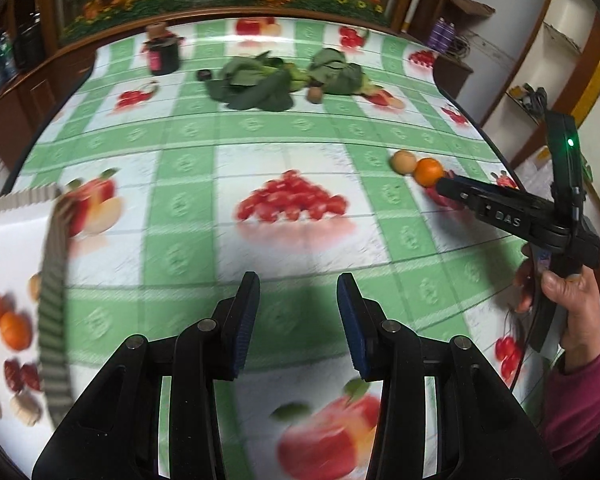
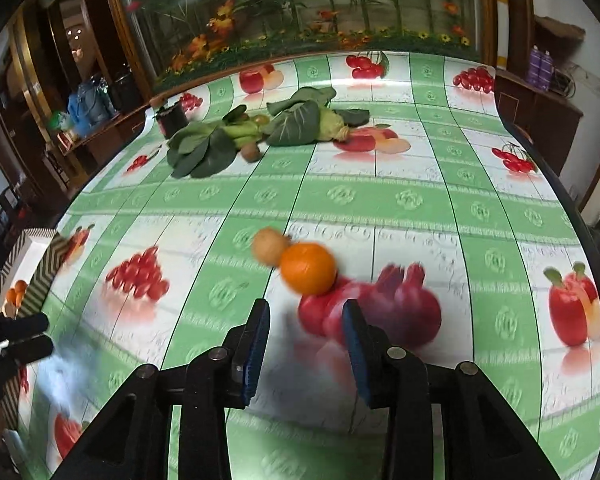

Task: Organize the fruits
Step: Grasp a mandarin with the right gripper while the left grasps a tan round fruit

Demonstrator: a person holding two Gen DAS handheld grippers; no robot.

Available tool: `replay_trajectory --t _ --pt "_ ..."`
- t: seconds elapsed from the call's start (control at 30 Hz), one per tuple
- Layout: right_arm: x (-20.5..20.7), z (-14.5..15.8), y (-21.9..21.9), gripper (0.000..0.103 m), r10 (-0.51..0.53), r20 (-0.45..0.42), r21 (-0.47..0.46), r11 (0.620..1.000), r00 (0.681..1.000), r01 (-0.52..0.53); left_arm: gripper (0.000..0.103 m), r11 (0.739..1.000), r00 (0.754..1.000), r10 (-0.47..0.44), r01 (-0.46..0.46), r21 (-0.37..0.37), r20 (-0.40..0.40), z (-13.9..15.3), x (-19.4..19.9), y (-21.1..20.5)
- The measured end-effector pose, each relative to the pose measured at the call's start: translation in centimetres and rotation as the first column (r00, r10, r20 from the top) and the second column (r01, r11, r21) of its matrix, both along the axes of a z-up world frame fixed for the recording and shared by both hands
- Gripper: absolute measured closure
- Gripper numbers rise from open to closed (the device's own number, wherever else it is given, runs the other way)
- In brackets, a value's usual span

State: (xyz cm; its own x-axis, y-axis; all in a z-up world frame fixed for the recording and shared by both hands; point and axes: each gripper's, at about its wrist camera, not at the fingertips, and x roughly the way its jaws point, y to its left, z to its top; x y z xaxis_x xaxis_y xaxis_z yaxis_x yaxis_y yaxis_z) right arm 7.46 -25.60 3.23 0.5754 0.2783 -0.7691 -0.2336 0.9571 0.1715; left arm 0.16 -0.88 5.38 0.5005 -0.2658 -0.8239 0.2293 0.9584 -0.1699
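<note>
An orange (image 2: 308, 268) lies on the fruit-print tablecloth, touching a tan round fruit (image 2: 270, 246) behind it. My right gripper (image 2: 306, 308) hovers just short of the orange, jaws open, with only printed cloth between the pads. In the left wrist view the same orange (image 1: 428, 172) and tan fruit (image 1: 404, 162) sit at the right gripper's (image 1: 440, 185) tips, and a hand holds that gripper. My left gripper (image 1: 298, 284) is open and empty over the cloth. A box with striped walls (image 1: 52, 280) at the left holds oranges (image 1: 14, 328) and other fruit.
Leafy greens (image 2: 204, 148) and a kiwi (image 2: 251, 152) lie at the back of the table beside more greens (image 2: 300, 120). A dark jar (image 2: 174, 118) stands at the back left. The left gripper (image 2: 40, 336) shows at the left edge near the box (image 2: 40, 272).
</note>
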Motion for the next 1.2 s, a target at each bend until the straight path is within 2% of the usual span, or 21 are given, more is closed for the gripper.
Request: replay_trajectory --t 0.23,0.37,0.63,0.87,1.2 --pt "2.9 -0.6 1.4 0.066 0.094 0.006 -0.054 0.994 0.996 -0.093 0.063 0.999 0.999 -0.041 0.041 -0.001 -0.003 -0.1 2.6 -3.3" --pt "3.5 -1.4 0.9 0.07 0.109 -0.013 -0.02 0.994 0.994 -0.109 0.063 0.998 0.998 -0.068 0.068 0.002 -0.003 -0.2 4.2 -5.2" --pt "2.0 0.2 -2.9 0.07 0.011 0.01 0.049 0.999 1.0 -0.011 0.064 0.991 0.991 -0.135 0.135 0.003 0.016 -0.7 8.0 -9.9" --pt "2.1 -0.2 -6.5 0.07 -0.088 -0.015 0.119 0.989 0.996 0.089 0.064 0.983 0.983 -0.184 0.184 0.001 0.001 -2.2 10.6 -13.5" --pt "2.6 -1.3 -6.8 0.07 -0.077 -0.052 0.122 0.989 0.996 0.083 0.065 0.976 0.977 -0.215 0.215 -0.019 0.003 -3.2 12.2 -15.8"
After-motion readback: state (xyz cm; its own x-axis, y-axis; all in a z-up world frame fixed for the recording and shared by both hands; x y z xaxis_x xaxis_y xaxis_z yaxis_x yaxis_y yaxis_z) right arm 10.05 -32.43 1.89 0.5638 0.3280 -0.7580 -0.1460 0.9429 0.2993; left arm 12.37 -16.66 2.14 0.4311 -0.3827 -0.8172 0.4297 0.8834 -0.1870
